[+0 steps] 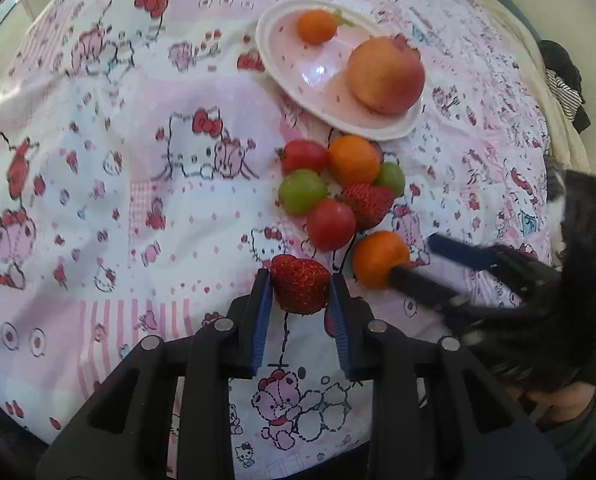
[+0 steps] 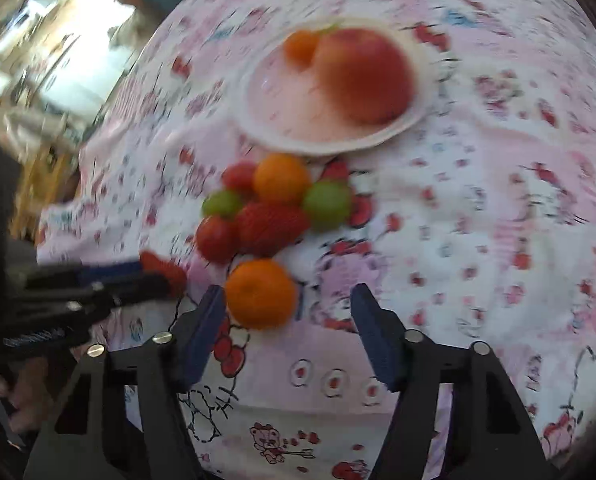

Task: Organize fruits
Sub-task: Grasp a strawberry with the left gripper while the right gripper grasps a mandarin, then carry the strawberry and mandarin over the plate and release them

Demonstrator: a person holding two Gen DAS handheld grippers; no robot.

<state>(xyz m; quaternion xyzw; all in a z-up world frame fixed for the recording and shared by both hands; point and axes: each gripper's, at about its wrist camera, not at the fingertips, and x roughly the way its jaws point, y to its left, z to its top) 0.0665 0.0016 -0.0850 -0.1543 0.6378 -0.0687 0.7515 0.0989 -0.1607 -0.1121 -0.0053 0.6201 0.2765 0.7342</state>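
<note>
Left tongs (image 1: 301, 285) pitched steeply down, pads clamped on a strawberry (image 1: 300, 287). Right tongs (image 2: 287, 312) at their 3 o'clock, steeply down, pads apart, nothing gripped.

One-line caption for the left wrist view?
Left tool grips a strawberry near loose fruit, below the plate.

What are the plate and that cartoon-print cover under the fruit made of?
The plate looks like glossy glazed ceramic or hard plastic: bright highlights sit on its pink centre and its rim is smooth. Which of the two, the look leaves open. The cover seems soft matte cloth, since it lies in gentle wrinkles and folds without shine.
</note>
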